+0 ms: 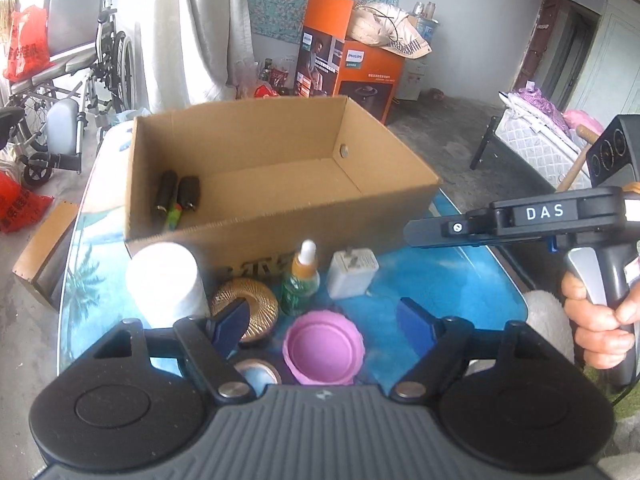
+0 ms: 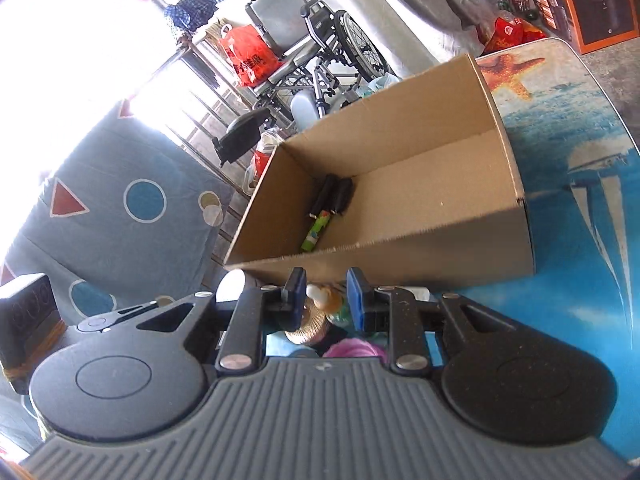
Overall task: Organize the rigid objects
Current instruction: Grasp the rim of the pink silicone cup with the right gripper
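Observation:
An open cardboard box [image 1: 280, 228] stands on the sea-print table [image 1: 440, 292]. Two black items [image 1: 178, 192] and a green one [image 1: 174, 216] lie in its left end. In front of the box stand a white roll [image 1: 164, 280], a gold ribbed disc [image 1: 252, 308], a dropper bottle [image 1: 302, 280], a white charger plug [image 1: 352, 274] and a pink lid [image 1: 324, 346]. My left gripper [image 1: 323, 326] is open, hovering over the pink lid without touching it. My right gripper [image 2: 326, 298] is shut and empty, right of the plug [image 1: 412, 234]. The box [image 2: 400, 184] lies ahead of it.
A wheelchair [image 1: 72, 80] and red bags [image 1: 26, 44] stand left of the table. An orange appliance carton [image 1: 352, 68] sits behind the box. A mattress [image 1: 540, 140] lies at the right. A small round blue tin [image 1: 258, 374] lies under my left gripper.

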The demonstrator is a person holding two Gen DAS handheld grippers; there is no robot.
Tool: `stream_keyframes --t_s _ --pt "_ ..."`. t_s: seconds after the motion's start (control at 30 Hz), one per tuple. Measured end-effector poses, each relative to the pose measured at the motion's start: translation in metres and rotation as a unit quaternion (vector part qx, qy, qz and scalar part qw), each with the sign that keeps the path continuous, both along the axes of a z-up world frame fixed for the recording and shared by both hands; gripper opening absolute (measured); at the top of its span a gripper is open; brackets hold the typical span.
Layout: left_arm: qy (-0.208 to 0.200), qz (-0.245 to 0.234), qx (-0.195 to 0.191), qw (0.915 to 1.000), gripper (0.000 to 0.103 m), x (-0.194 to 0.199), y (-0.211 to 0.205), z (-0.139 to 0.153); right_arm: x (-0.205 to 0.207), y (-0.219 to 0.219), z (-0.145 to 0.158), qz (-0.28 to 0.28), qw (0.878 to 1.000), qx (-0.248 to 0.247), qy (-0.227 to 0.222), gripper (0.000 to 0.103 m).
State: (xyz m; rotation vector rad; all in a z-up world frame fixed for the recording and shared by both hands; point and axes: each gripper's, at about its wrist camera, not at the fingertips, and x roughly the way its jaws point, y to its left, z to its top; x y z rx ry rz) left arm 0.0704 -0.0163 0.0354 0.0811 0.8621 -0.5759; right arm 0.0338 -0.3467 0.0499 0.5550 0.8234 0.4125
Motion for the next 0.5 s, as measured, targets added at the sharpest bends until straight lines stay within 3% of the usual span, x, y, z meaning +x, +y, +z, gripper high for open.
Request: stream_keyframes --t_s 0.1,0.27,0.5 --pt "0.012 -0.008 0.006 0.9999 0.082 -0.012 -0.007 -0.025 -0.02 0.02 -0.031 0.004 0.999 -0.028 0.017 0.023" --pt "-0.016 0.008 0.056 0.9983 0.082 -0.018 -0.024 -0.053 -0.016 0.057 -0.066 0.006 0.997 -0.065 0.037 0.023" --pt "-0.03 0.001 0.094 0.9952 0.081 -0.015 -0.037 -0.073 -0.003 0.08 -0.083 0.028 0.993 -0.104 0.045 0.023"
